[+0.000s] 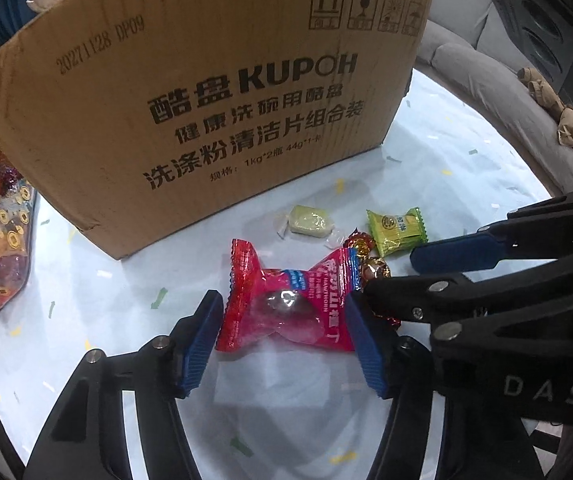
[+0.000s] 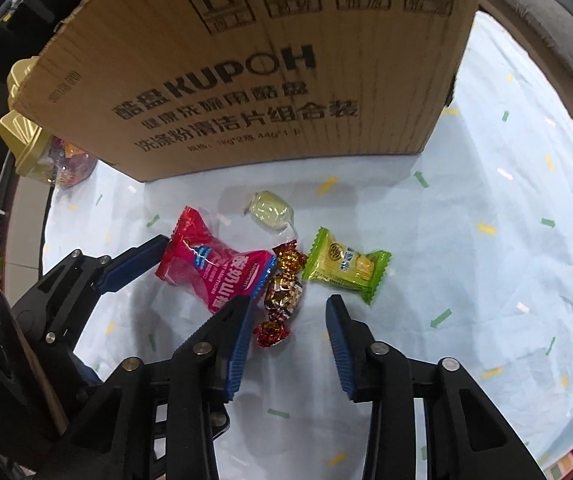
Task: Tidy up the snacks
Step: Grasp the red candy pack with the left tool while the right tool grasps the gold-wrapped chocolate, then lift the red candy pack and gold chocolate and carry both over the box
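Observation:
A red hawthorn snack packet (image 1: 290,304) lies on the white cloth, between the blue pads of my open left gripper (image 1: 284,344); the pads stand at its two sides. It also shows in the right wrist view (image 2: 214,268). My right gripper (image 2: 290,344) is open over a gold-and-red foil candy (image 2: 282,296), which lies by its left pad. A green packet (image 2: 346,266) and a pale yellow wrapped candy (image 2: 270,210) lie just beyond. The right gripper also shows in the left wrist view (image 1: 390,276).
A tall cardboard box (image 1: 190,92) stands right behind the snacks. A gold-lidded jar of wrapped candy (image 2: 34,148) sits at its left. A grey sofa (image 1: 498,80) borders the table at the right.

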`<action>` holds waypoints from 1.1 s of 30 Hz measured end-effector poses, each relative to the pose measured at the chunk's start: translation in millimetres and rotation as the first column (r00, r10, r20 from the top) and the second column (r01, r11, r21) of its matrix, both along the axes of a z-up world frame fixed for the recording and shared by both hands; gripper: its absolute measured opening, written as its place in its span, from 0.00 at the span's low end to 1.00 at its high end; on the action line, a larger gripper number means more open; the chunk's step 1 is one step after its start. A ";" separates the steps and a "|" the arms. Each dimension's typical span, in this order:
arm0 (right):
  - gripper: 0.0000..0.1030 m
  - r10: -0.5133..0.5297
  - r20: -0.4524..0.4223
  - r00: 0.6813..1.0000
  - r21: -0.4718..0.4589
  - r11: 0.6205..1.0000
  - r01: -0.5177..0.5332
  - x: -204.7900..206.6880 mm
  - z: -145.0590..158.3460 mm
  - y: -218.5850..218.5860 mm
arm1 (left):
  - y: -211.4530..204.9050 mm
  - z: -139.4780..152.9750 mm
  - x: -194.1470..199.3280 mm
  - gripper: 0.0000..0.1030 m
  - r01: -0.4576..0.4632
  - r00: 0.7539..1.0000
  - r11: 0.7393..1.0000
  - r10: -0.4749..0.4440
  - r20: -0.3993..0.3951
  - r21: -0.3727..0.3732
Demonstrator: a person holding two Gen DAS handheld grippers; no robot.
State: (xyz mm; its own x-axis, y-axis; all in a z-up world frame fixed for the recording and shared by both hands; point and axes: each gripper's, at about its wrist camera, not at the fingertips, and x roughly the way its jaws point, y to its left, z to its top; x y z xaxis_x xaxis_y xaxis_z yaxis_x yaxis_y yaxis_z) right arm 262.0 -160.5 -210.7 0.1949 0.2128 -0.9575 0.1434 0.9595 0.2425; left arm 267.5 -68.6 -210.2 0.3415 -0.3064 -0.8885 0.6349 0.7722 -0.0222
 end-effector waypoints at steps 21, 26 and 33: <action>0.18 -0.002 -0.021 1.000 -0.011 1.000 0.002 9.5 -14.0 4.3 | 9.3 -11.2 -0.5 0.40 -0.056 0.998 0.998 0.055 -0.021 -0.036; 0.18 -0.004 -0.010 1.000 -0.013 1.000 0.004 3.2 -8.3 -2.4 | 14.9 -6.9 -6.0 0.39 -0.078 0.997 0.997 0.077 -0.015 -0.030; 0.18 0.001 0.012 1.000 -0.015 1.000 -0.001 -1.4 2.7 -0.5 | 18.4 7.2 -14.4 0.39 -0.097 0.995 0.995 0.097 0.005 -0.030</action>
